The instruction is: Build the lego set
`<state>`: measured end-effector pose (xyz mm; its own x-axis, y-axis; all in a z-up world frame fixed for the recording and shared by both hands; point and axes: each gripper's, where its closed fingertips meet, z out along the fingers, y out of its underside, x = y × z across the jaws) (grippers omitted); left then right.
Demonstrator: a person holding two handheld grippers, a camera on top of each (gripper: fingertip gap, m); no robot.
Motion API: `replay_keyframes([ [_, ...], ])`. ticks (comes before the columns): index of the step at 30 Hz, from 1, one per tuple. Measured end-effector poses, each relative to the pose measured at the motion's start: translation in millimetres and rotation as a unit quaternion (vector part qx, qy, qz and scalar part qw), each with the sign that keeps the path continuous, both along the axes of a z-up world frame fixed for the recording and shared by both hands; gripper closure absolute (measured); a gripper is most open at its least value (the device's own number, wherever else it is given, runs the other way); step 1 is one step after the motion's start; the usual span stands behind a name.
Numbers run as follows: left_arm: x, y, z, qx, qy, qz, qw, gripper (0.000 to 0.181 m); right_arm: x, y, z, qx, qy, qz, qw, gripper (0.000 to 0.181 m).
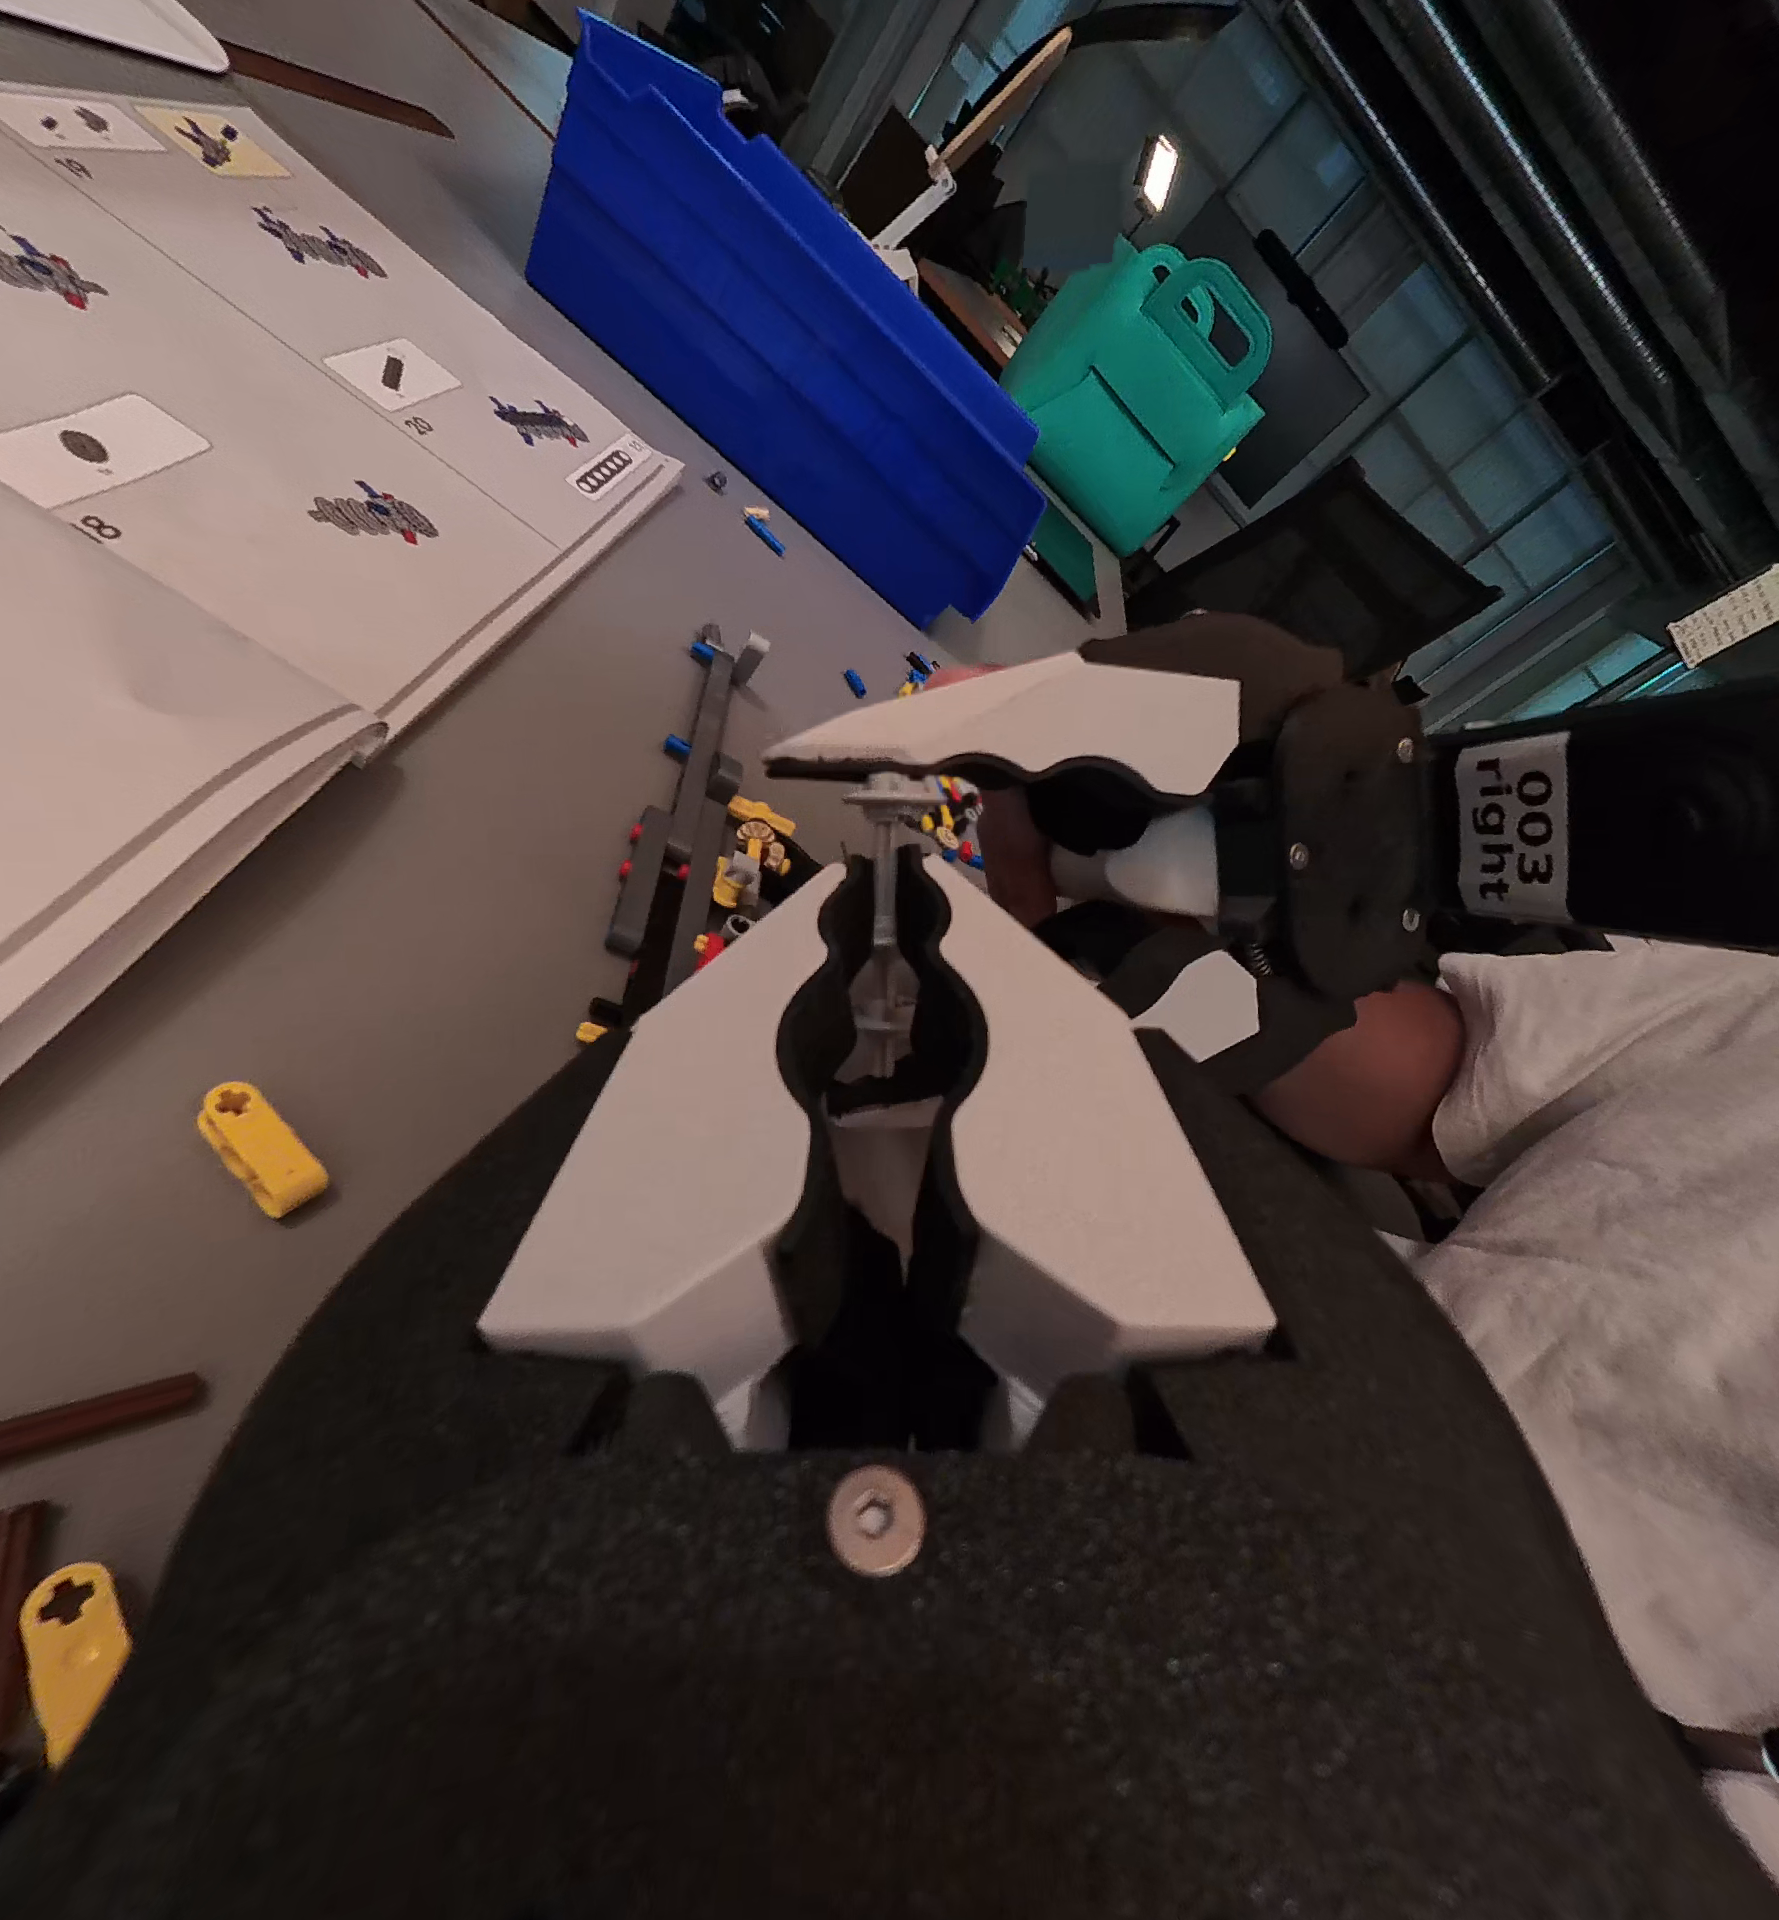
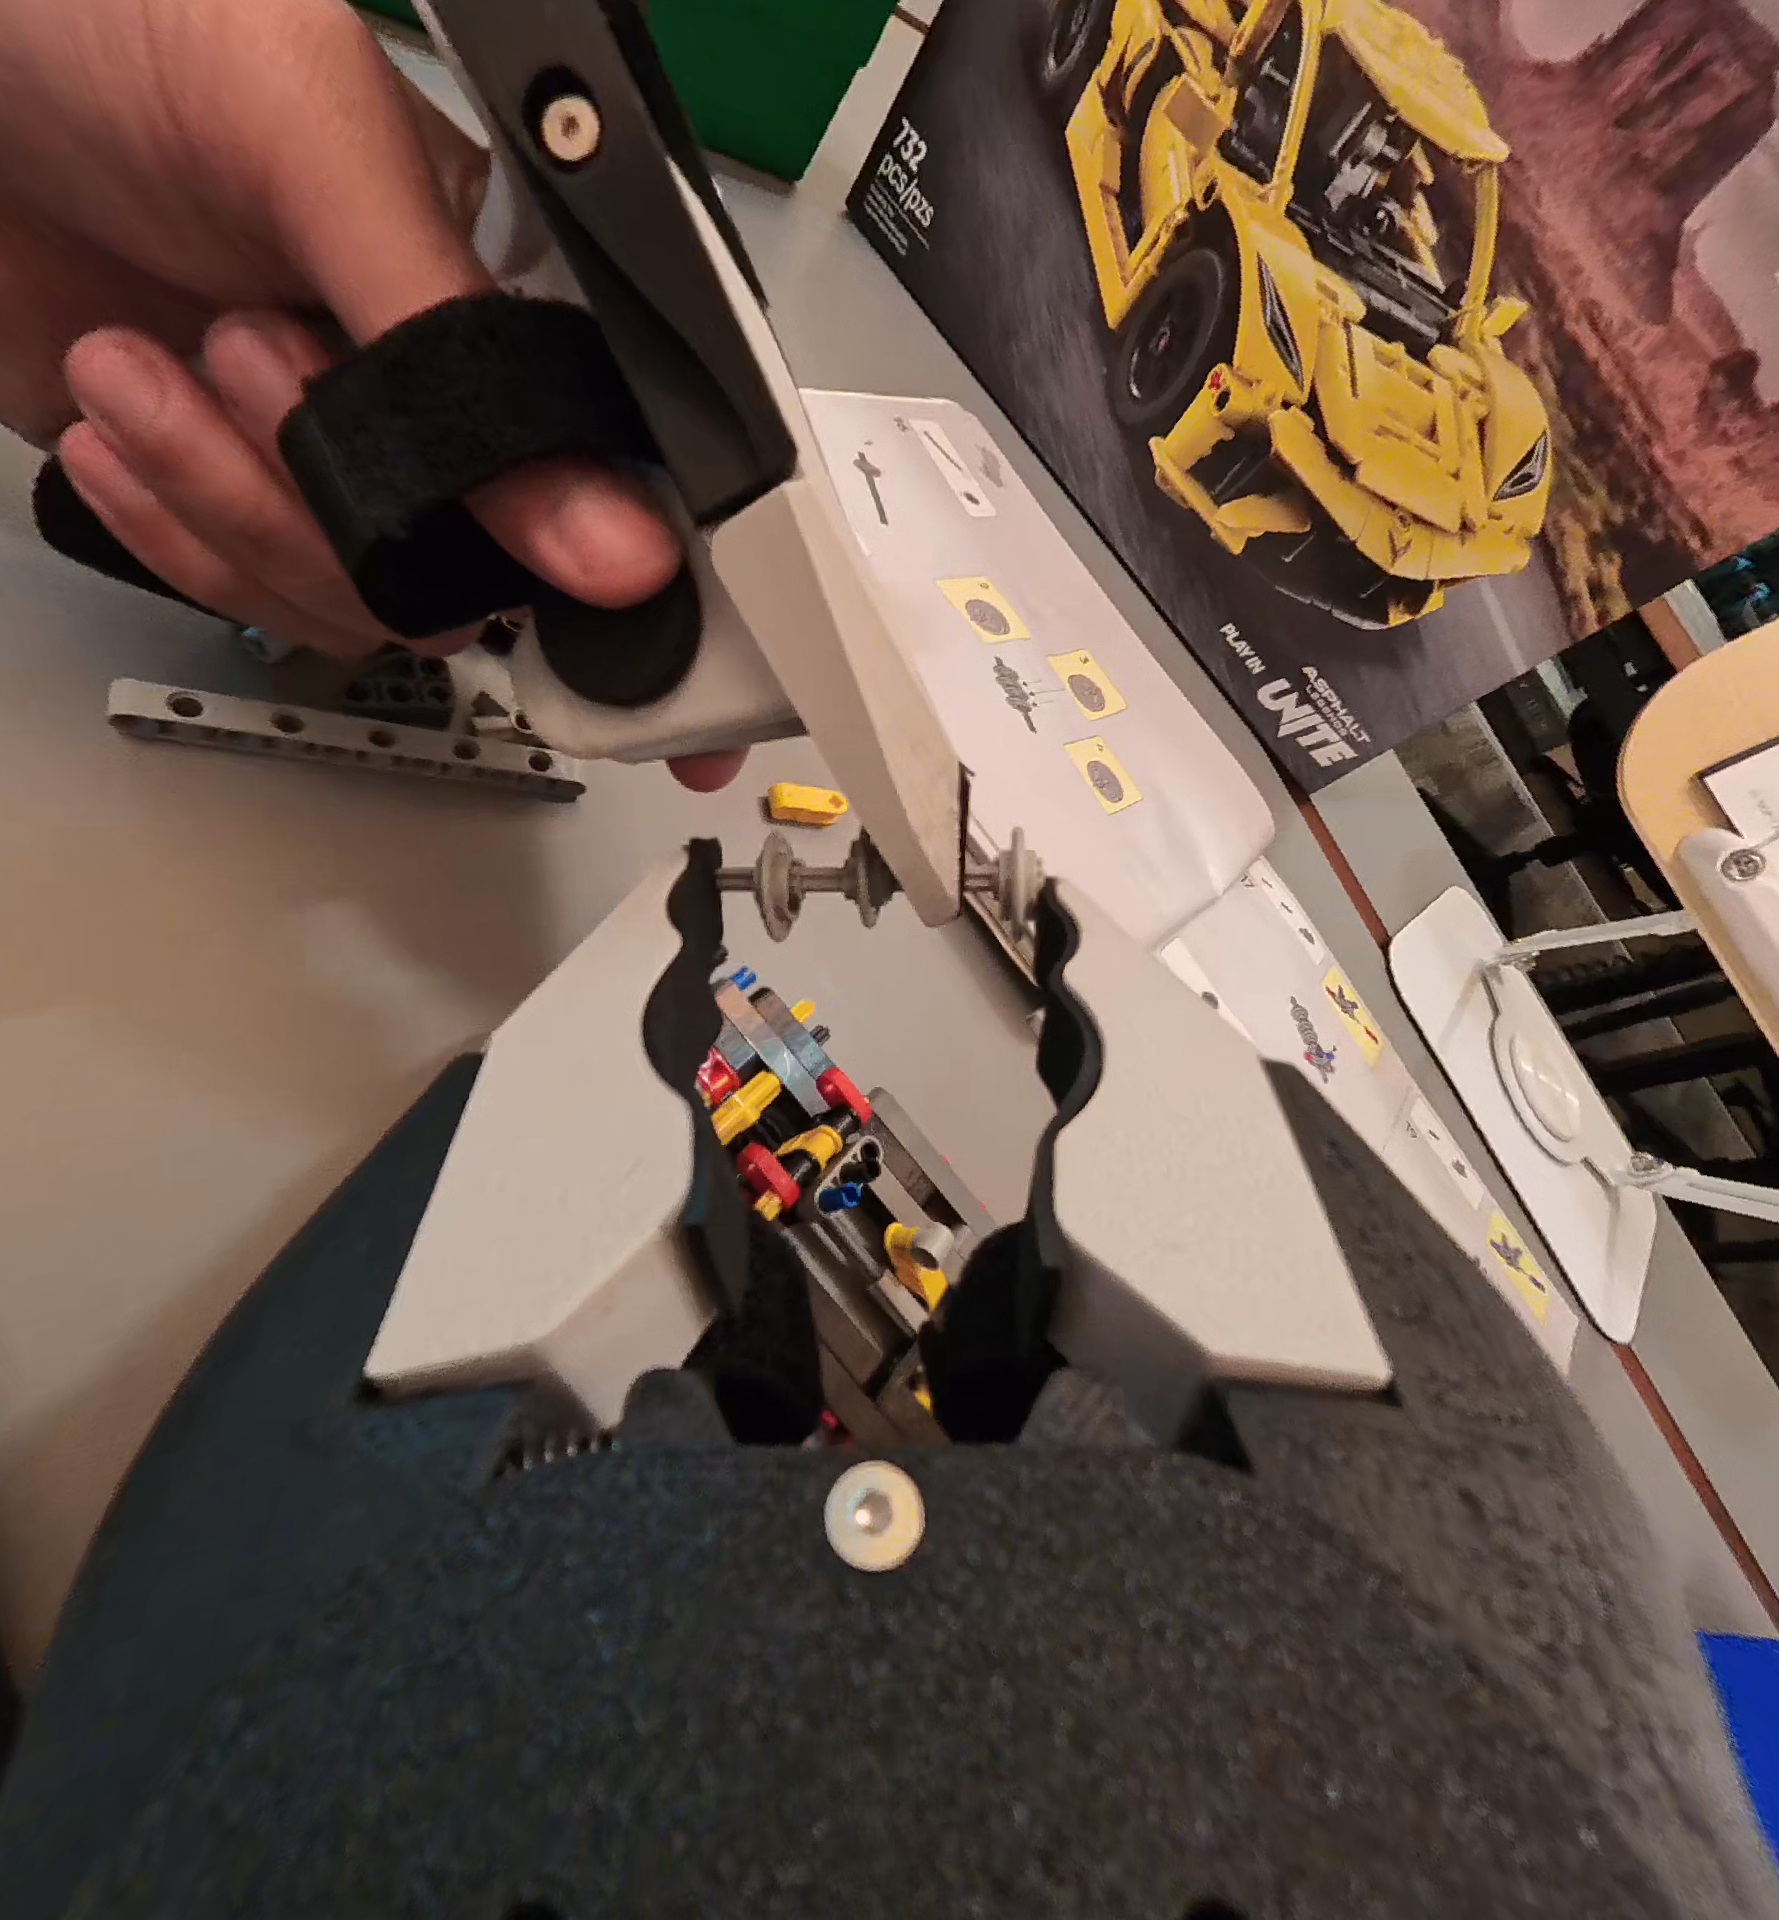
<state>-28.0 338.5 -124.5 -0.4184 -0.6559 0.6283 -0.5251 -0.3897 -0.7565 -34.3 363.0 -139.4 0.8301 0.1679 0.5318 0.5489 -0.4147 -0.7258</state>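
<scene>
Grey desk (image 1: pixel 428 987) fills both views, strewn with loose parts under dim room light. At the centre of the work is a thin grey axle (image 1: pixel 883 904) threaded with small grey discs, held up in the air between the two grippers. The left gripper (image 1: pixel 885 883) is clamped tight on it, its fingers nearly meeting around the shaft. The right gripper (image 2: pixel 869 883) is spread wide, its two tips bracketing the axle's ends; whether they press on it or merely stand beside it I cannot tell.

Beneath the axle lies the partly built chassis (image 2: pixel 823 1132), dark grey with red, yellow and blue pins. An open instruction booklet (image 1: pixel 272 436) lies on the far left, a yellow connector (image 1: pixel 259 1148) on the near left, a blue bin (image 1: pixel 760 312) farther off, and the set's box (image 2: pixel 1332 343) stands at the far right in the right wrist view.

The step in hand looks like assembling the disc-bearing shaft. Next, the discs probably need sliding to spacing, then the axle seating squarely into the chassis without bending.
</scene>
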Motion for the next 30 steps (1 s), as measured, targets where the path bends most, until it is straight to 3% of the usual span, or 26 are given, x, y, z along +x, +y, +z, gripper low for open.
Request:
replay_keyframes([
  [6, 0.3, 4.6, 1.0, 0.003, -0.004, 0.013, 1.0, 0.179, 1.2, -0.5, -1.7, -0.01, 0.01, -0.007, 1.0, 0.125],
  [12, 0.9, 3.5, -2.3, 0.02, -0.001, 0.013, 1.0, 0.179, 4.5, -1.1, -4.6, -0.01, -0.046, -0.006, 0.999, 0.125],
  [30, 0.7, 2.3, -0.8, 0.023, -0.005, 0.011, 1.0, 0.179, 2.1, 1.9, -0.2, 0.004, -0.036, -0.01, 0.999, 0.121],
])
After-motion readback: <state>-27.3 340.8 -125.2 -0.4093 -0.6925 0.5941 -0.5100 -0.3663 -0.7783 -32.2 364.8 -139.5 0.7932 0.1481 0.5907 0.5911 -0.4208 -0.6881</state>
